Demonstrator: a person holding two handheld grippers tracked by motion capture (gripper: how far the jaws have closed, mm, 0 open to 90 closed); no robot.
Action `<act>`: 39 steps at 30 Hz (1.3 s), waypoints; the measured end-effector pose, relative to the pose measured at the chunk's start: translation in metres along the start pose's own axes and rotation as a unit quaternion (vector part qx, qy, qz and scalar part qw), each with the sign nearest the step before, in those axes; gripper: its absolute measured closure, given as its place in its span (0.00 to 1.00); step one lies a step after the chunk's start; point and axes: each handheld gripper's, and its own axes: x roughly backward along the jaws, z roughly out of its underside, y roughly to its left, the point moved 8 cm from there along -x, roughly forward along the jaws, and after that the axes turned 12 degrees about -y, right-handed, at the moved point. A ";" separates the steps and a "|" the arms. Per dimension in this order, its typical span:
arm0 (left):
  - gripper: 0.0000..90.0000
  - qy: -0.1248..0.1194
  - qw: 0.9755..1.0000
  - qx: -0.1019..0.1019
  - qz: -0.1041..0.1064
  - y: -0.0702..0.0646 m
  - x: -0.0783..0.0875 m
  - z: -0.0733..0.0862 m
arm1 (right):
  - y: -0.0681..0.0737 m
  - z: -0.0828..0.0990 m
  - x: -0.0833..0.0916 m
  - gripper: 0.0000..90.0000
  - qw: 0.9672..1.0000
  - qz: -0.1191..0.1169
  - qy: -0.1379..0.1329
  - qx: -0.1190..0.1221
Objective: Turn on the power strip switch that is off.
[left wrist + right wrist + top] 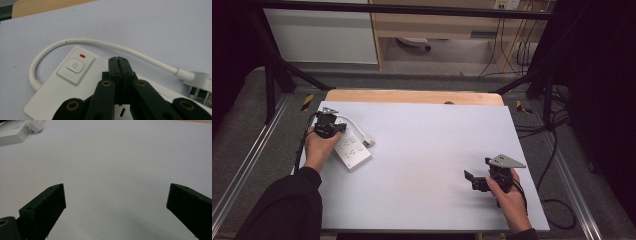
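High view: I see a flat white rectangular power strip (352, 150) on the matte grey mat (427, 165), left gripper (328, 125) over its far end. Left gripper view: jaws pressed together above the strip, beside its rounded power button (75, 65); smooth cable (100, 45) loops behind. Right gripper view: right gripper (116, 200) jaws wide apart, well clear of the strip.
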 end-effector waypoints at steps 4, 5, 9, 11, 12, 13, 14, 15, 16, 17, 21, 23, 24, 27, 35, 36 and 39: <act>1.00 -0.001 1.000 0.001 0.000 0.000 0.000 0.000 | 0.000 0.000 0.000 0.03 1.000 0.000 -0.001 -0.001; 1.00 -0.002 1.000 0.000 0.000 0.000 0.000 0.000 | 0.000 0.000 0.000 0.03 1.000 0.000 -0.001 0.000; 1.00 -0.004 1.000 0.000 0.000 0.000 0.000 0.001 | 0.000 0.000 0.000 0.03 1.000 0.000 0.001 0.000; 1.00 -0.007 1.000 0.002 0.001 0.000 0.000 0.001 | 0.000 0.000 0.000 0.03 1.000 0.000 0.001 0.001; 1.00 -0.008 1.000 0.003 0.002 0.000 0.000 0.001 | 0.000 0.000 0.000 0.03 1.000 0.000 0.001 0.000; 1.00 -0.007 1.000 0.003 0.002 0.000 0.000 0.001 | 0.000 0.000 0.000 0.03 1.000 0.000 0.001 0.000; 1.00 -0.007 1.000 0.004 0.002 0.000 0.000 0.001 | 0.000 0.000 0.000 0.03 1.000 0.000 0.000 0.000; 1.00 -0.007 1.000 0.004 0.002 0.000 0.000 0.001 | 0.000 0.000 0.000 0.03 1.000 0.000 0.000 0.001; 1.00 -0.007 1.000 0.004 0.002 0.000 0.000 0.001 | 0.000 0.000 0.000 0.03 1.000 0.000 0.000 0.001; 1.00 -0.007 1.000 0.004 0.002 0.000 0.000 0.001 | 0.000 0.000 0.000 0.03 1.000 0.000 0.000 0.001; 1.00 -0.008 1.000 0.006 0.003 0.000 0.000 0.001 | 0.001 0.000 0.000 0.03 1.000 -0.001 0.000 0.001; 1.00 -0.008 1.000 0.009 0.003 0.000 0.000 0.001 | 0.001 0.000 0.000 0.03 1.000 -0.001 0.000 0.002; 1.00 -0.008 1.000 0.008 0.003 0.000 0.000 0.001 | 0.001 0.000 0.000 0.03 1.000 -0.001 0.000 0.001; 1.00 -0.008 1.000 0.006 0.003 0.000 0.000 0.001 | 0.001 0.000 0.000 0.03 1.000 -0.001 0.000 0.001; 1.00 -0.008 1.000 0.006 0.002 0.001 0.000 0.001 | 0.001 0.000 0.000 0.03 1.000 -0.001 0.000 0.001; 1.00 -0.008 1.000 0.007 0.003 0.001 0.000 0.001 | 0.001 0.000 0.000 0.03 1.000 -0.001 0.001 0.001; 1.00 -0.008 1.000 0.007 0.003 0.001 0.000 0.001 | 0.001 0.000 0.000 0.03 1.000 -0.001 0.000 0.001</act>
